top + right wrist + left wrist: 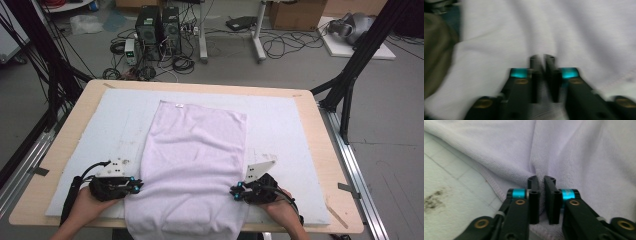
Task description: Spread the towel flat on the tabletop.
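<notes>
A pale lilac towel (pixel 192 160) lies lengthwise down the middle of the table, its near end hanging over the front edge. My left gripper (pixel 134 187) sits at the towel's left edge near the front, jaws shut on a pinched fold of the towel (pixel 564 157), with the hem running past it. At the towel's right edge, my right gripper (pixel 236 192) is likewise shut on the towel (pixel 574 32); that view is blurred. Cloth bunches up between each pair of black jaws.
A white foam mat (pixel 280 125) covers the wooden table (pixel 327 150). A dark smudge (pixel 432 198) marks the mat left of the towel. Beyond the table are computer towers (pixel 157 27), cables and black frame legs (pixel 350 75) on the floor.
</notes>
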